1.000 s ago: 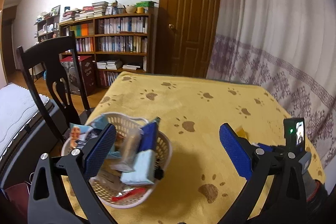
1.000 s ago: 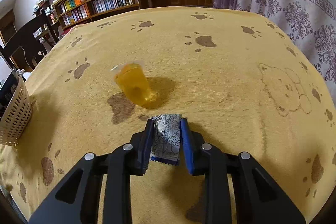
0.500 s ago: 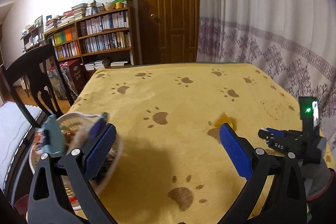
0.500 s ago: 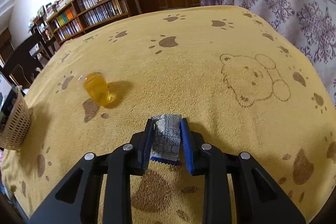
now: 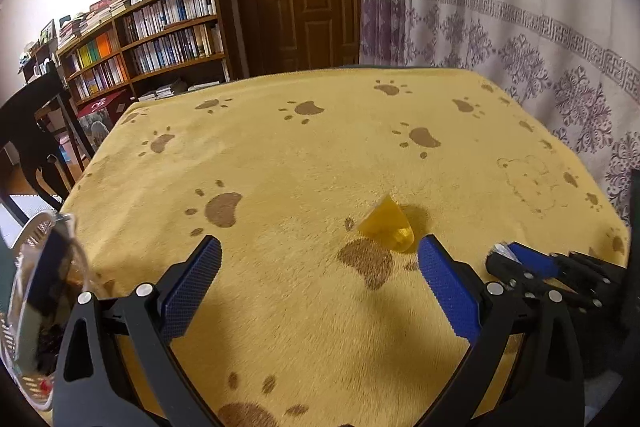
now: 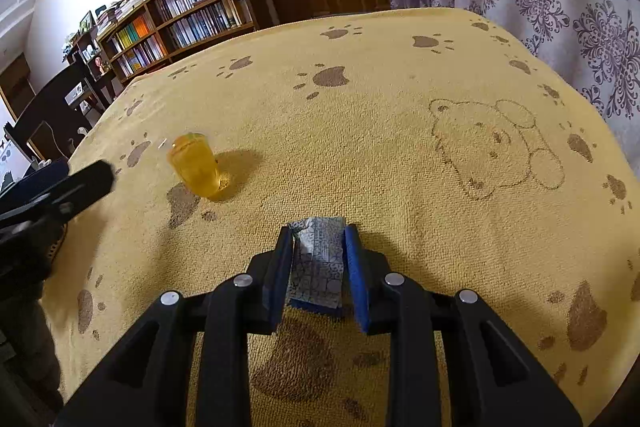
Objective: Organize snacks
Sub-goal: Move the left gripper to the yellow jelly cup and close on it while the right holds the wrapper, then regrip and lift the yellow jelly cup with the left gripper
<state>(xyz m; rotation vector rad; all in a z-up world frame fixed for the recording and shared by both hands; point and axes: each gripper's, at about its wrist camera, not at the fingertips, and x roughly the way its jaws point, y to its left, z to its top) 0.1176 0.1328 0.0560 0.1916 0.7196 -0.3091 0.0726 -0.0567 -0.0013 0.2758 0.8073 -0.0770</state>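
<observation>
Seemingly mid-collection, a small blue-and-white patterned packet sits clamped in the right gripper just above the cloth, bound next for the basket at far left, while the left gripper, spread wide, faces the tipped yellow jelly cup.

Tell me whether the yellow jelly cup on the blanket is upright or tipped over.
Tipped. The yellow jelly cup lies tilted on the blanket, its rim end raised and pointing away in the right wrist view; the left wrist view shows it leaning too.
</observation>
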